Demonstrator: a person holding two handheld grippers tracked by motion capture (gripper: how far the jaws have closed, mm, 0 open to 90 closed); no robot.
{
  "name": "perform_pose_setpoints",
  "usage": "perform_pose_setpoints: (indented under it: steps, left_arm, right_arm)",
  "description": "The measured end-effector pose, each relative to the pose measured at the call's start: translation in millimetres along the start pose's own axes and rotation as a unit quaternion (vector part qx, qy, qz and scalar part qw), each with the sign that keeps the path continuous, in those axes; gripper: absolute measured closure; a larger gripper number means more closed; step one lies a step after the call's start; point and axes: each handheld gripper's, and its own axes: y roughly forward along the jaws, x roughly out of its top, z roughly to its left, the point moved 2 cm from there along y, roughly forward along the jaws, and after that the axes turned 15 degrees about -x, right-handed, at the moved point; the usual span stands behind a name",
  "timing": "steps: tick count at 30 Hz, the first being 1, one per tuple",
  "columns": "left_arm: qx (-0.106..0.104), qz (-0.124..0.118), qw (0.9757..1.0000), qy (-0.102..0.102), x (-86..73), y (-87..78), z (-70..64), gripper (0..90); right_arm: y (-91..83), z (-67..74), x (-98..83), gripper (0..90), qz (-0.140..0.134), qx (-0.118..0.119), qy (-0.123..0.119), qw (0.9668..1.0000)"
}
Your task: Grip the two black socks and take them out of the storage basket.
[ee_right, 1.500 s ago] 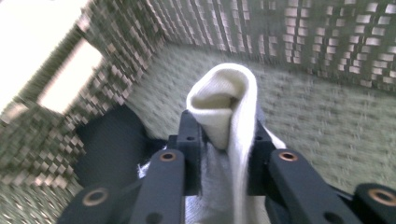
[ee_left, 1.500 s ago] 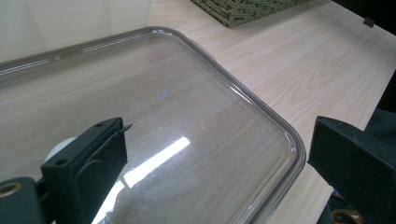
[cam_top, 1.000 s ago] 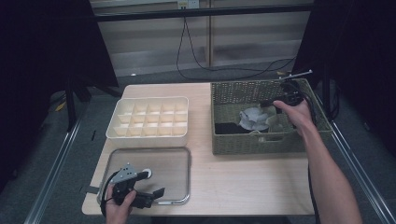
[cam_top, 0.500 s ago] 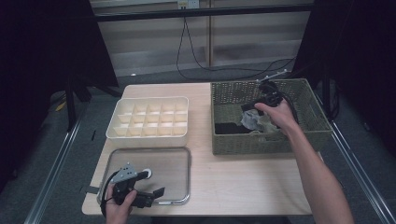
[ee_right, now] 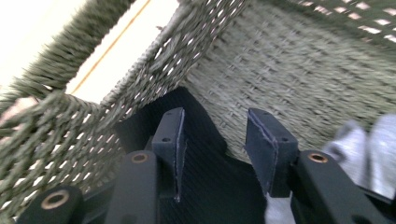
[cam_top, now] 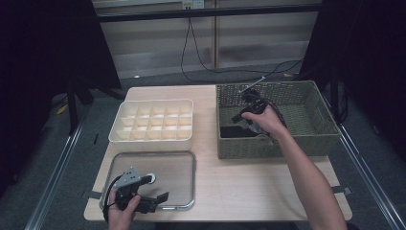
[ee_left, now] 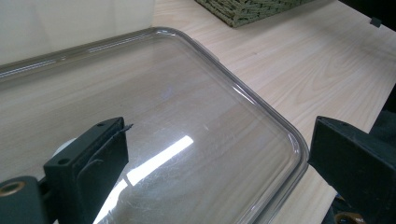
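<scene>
Woven green basket [cam_top: 316, 115] sat on the right half of the wooden table [cam_top: 239, 187], and from the high view I had the right gripper [cam_top: 249, 111] down inside it at the left end, forearm angled in from the bottom right. A black cloth [cam_top: 233, 131] lay on the basket floor by the left wall. To the left stood a cream divider tray [cam_top: 153, 122], and in front of that a clear lid [cam_top: 158, 177] lying flat. Bare tabletop ran between lid and basket, so there was room to move there. My left hand [cam_top: 123, 205] rested at the near table edge with the left gripper [cam_top: 160, 197] pointing across the lid's near rim.

From the left gripper view, the jaws stood wide apart with nothing between them, over the lid's rounded corner, with bare wood beyond it.

From the right gripper view, the jaws had just been closing but a gap was left between them, and they pinched nothing. They hung over the black cloth's edge, tight to the basket's corner, with a grey cloth [ee_right: 369, 144] just off to the right.
</scene>
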Motion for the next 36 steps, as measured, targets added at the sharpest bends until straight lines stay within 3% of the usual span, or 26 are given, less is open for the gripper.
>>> perform_pose_setpoints:
  steps: [12, 15, 17, 19, 24, 27, 31, 36]
  left_arm:
    - [0.001, 0.001, 1.0, 0.0, 0.0, 0.3, -0.1, 4.5]
    - [0.004, 0.002, 1.0, -0.001, -0.2, -0.1, 0.5, 4.4]
    - [0.003, 0.001, 1.0, 0.0, -0.3, -0.6, 0.8, 4.4]
    - [0.002, 0.0, 1.0, -0.001, -0.5, -0.5, 0.7, 4.4]
    - [0.004, 0.0, 1.0, -0.002, -0.9, -1.7, 1.4, 4.4]
    - [0.003, -0.001, 1.0, -0.003, -0.9, -1.7, 2.1, 4.4]
    - [0.0, -0.003, 1.0, 0.002, -0.4, -1.8, 1.6, 4.3]
    - [-0.001, -0.003, 1.0, 0.002, -0.4, -1.3, 1.2, 4.3]
  right_arm:
    - [20.0, 8.7, -5.2, 56.5, 0.062, 0.013, -0.033, 0.9975]
    - [20.9, 10.1, -5.6, 68.8, 0.067, 0.013, -0.041, 0.9968]
    - [19.1, 10.1, -5.0, 79.9, 0.058, 0.012, -0.046, 0.9972]
    - [16.4, 9.5, -4.3, 84.4, 0.05, 0.011, -0.039, 0.9979]
    - [8.3, 6.8, -2.3, 86.0, 0.027, 0.016, -0.018, 0.9993]
    - [0.1, 3.4, -1.0, 86.1, -0.002, 0.018, -0.005, 0.9998]
    - [-14.2, -0.7, 1.3, 86.2, -0.039, 0.026, 0.011, 0.9988]
    - [-35.1, -8.3, 5.4, 86.3, -0.09, 0.036, 0.026, 0.9949]
